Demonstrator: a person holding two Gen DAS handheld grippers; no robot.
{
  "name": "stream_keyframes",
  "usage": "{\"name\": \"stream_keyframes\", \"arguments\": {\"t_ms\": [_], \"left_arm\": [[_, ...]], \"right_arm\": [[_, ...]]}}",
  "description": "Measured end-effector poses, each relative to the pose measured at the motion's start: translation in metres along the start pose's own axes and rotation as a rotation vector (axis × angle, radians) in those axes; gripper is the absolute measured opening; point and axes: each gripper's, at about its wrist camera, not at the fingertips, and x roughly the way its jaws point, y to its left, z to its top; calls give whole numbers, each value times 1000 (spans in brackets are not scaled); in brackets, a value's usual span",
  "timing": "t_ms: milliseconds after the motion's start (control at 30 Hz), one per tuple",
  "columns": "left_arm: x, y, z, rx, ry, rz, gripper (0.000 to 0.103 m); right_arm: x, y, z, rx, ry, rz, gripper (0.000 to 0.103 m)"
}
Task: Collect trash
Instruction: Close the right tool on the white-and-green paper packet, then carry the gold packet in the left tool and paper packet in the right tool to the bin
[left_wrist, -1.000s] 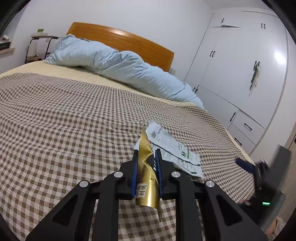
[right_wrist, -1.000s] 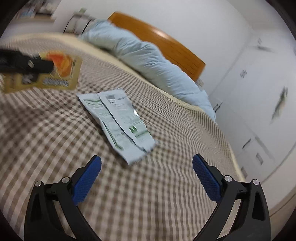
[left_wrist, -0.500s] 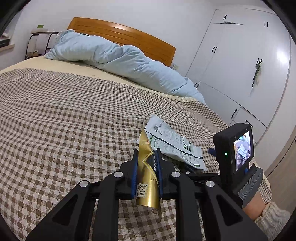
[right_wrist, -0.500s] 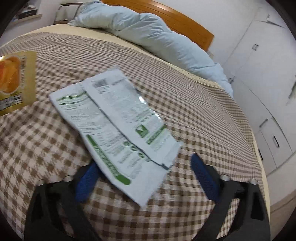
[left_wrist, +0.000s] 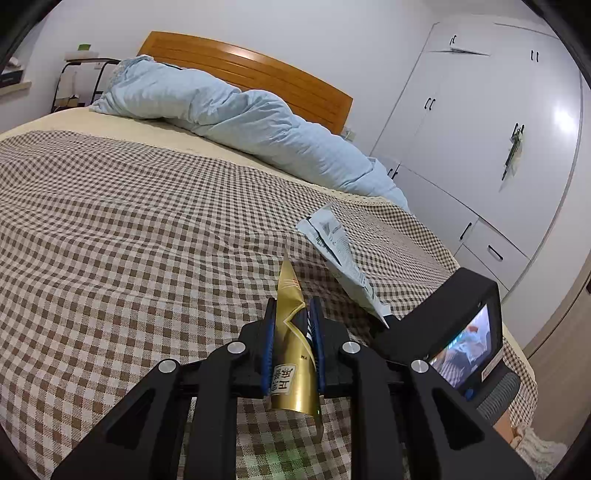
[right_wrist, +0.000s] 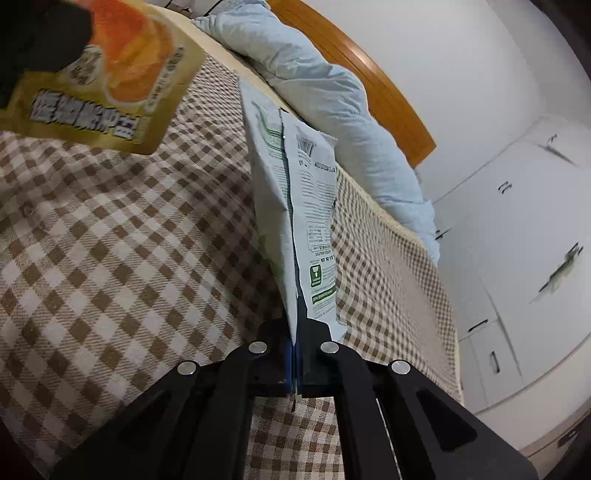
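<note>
Bedroom scene: bed (left_wrist: 129, 236) covered by a brown-checked spread, blue duvet (left_wrist: 240, 122) bunched against the wooden headboard (left_wrist: 258, 74), white wardrobe (left_wrist: 480, 129) seen at the right.

White-and-green wrappers (right_wrist: 306, 206), two overlapped sheets, are now pinched at their near end and tilted up off the spread; in the left view the same wrappers (left_wrist: 340, 258) are seen raised edge-on, far end apparently clear of the bed, though contact cannot be ruled out. A second ago they were lying flat.

Gold snack packet (left_wrist: 293, 350) is held upright, above the spread, crumpled between the pads; its orange-printed face (right_wrist: 110, 81) is visible at the top left of the right view.

Right claw (right_wrist: 294, 354): jaws have just been closing, from wide apart to fully together, with the wrapper edge clamped between them. Right claw body (left_wrist: 454, 332) is seen close beside the left one.

Left claw (left_wrist: 291, 347): nearly closed, gripping the gold packet, unchanged over the last second.

Judgement: both visible trash items are now secured, one per claw. No bin is seen in either view, so carry-off and drop are judged the remaining steps. Thin-edge grip on two loose sheets: slip of one sheet is considered possible.
</note>
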Motion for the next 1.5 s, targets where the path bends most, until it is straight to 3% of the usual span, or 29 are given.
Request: {"name": "stream_keyframes", "arguments": {"t_ms": [400,533,833,1200,1500], "left_arm": [[-4,-1,-1,5,-12,-10,15],[-11,-4,-1,12,-34,-12,15],[-46,-35,-5,95,-104,-36,15],[-119,-72,-3,129,-128,-106,15],[-201,-84,-38,145,-185,-135,15]], "right_arm": [[-18,-15,1,95,-37,-68,1],[-26,-36,-7,193,-34,-42,1],[-63,-47,-32,196,-81,-23,1],[-149,-67,-77,255,-145,-1,1],[-229,-66,-119,316,-196,26,1]]}}
